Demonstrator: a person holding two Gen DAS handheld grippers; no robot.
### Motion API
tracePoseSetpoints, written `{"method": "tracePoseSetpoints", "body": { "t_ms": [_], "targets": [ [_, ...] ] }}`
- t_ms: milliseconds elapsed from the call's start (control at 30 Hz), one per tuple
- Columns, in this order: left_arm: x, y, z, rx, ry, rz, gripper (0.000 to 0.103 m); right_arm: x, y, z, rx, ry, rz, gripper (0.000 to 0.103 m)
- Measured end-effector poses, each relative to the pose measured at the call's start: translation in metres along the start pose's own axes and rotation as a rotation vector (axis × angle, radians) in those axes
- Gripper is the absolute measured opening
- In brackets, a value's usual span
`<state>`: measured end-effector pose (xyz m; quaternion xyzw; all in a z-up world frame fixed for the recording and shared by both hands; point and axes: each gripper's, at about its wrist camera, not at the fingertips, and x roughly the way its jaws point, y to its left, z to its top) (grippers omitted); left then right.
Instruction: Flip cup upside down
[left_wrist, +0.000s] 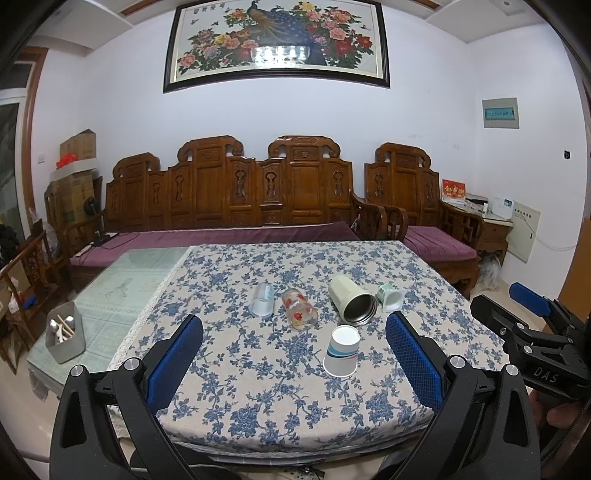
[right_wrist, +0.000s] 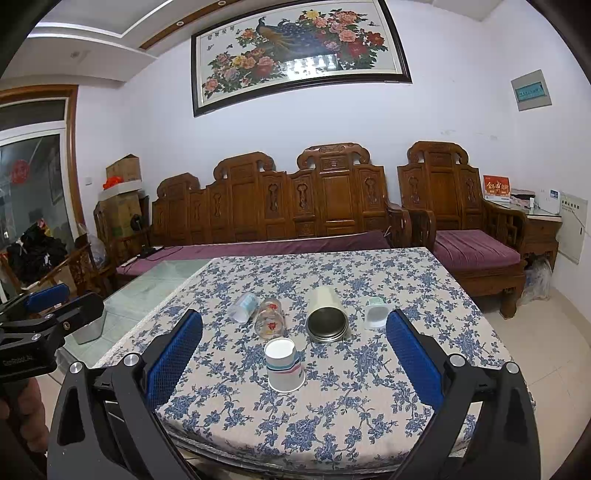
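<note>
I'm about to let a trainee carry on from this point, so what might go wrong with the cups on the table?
The paper cup already stands mouth-down, so gripping it may undo a finished flip. The glass, the clear plastic cup and the cream tumbler lie on their sides close together; nudging one could roll it into its neighbour. Both the left gripper and the right gripper are open and empty.

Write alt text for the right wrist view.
Open right tongs frame a paper cup standing upside down on a floral tablecloth. Behind it, four cups lie tipped over.
</note>
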<state>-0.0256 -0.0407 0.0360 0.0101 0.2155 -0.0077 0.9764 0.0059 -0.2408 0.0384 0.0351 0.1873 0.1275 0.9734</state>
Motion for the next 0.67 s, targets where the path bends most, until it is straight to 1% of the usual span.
{"method": "tracePoseSetpoints", "body": {
  "t_ms": [667],
  "targets": [
    [-0.0001, -0.0018, 0.0002, 0.0, -0.001, -0.001, 0.095, 0.0002, 0.0006, -0.0008, 0.002, 0.0, 0.0, 0.1]
  ]
}}
